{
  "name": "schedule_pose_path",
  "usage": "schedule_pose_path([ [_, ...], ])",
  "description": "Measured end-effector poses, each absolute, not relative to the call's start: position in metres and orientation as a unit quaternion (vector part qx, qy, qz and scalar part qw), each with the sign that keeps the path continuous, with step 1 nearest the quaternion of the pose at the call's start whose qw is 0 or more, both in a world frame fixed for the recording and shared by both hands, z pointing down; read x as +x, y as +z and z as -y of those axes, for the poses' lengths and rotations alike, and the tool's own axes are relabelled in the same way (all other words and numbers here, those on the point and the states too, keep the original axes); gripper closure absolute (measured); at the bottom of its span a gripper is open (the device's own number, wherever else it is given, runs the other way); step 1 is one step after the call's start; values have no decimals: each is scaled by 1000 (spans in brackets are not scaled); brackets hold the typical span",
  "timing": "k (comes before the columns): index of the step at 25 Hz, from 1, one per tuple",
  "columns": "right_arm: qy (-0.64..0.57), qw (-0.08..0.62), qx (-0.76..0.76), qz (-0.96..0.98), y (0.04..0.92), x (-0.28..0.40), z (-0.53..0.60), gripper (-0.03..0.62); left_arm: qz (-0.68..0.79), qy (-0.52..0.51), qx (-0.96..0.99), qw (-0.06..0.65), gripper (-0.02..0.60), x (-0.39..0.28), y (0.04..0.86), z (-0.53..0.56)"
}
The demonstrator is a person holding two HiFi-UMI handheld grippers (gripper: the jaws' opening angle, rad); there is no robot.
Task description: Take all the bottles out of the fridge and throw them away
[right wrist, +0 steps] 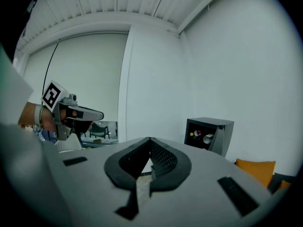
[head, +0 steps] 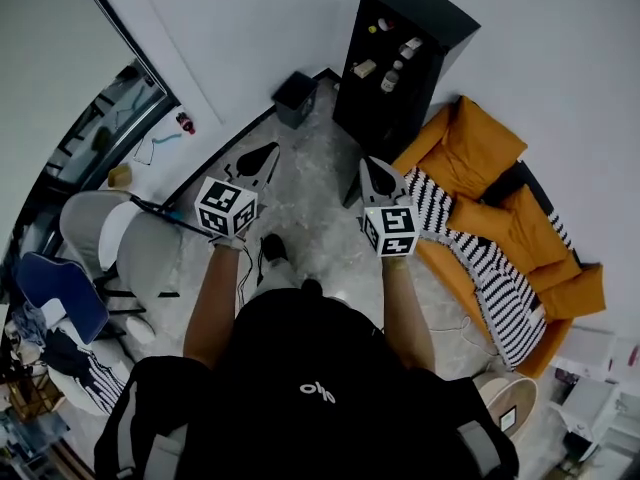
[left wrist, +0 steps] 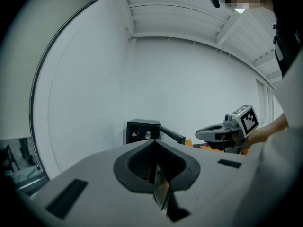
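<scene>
A small black fridge stands open against the white wall, several bottles lying on its shelves. The fridge also shows ahead in the left gripper view, and the fridge appears to the right in the right gripper view, both some way off. My left gripper and right gripper are held out side by side over the floor, pointing toward the fridge. Both are shut with nothing between their jaws. A dark bin sits on the floor left of the fridge.
An orange sofa with a striped cloth lies right of the fridge. Grey and blue chairs stand at the left by a glass wall. Cables trail on the pale marbled floor.
</scene>
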State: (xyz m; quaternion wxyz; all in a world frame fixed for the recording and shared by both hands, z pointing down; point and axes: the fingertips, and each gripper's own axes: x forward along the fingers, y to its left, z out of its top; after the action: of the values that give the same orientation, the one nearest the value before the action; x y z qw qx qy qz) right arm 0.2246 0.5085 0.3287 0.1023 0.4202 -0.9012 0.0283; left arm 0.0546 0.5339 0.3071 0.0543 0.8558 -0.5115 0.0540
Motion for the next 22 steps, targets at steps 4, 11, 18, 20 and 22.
schedule_pose_path([
  [4,28,106,437,893,327,211,-479,586,500,47,863,55,577,37,308,-498],
  [11,31,114,466,877,327,171,-429,586,472,41,878,62,577,-5,312,-442],
  [18,31,114,495,861,328,133,-387,586,442,39,894,60,577,-38,315,-395],
  [20,31,115,500,858,330,125,-377,586,433,40,898,61,577,-43,317,-383],
  [22,33,116,504,855,332,120,-369,586,427,40,901,64,577,-46,320,-371],
])
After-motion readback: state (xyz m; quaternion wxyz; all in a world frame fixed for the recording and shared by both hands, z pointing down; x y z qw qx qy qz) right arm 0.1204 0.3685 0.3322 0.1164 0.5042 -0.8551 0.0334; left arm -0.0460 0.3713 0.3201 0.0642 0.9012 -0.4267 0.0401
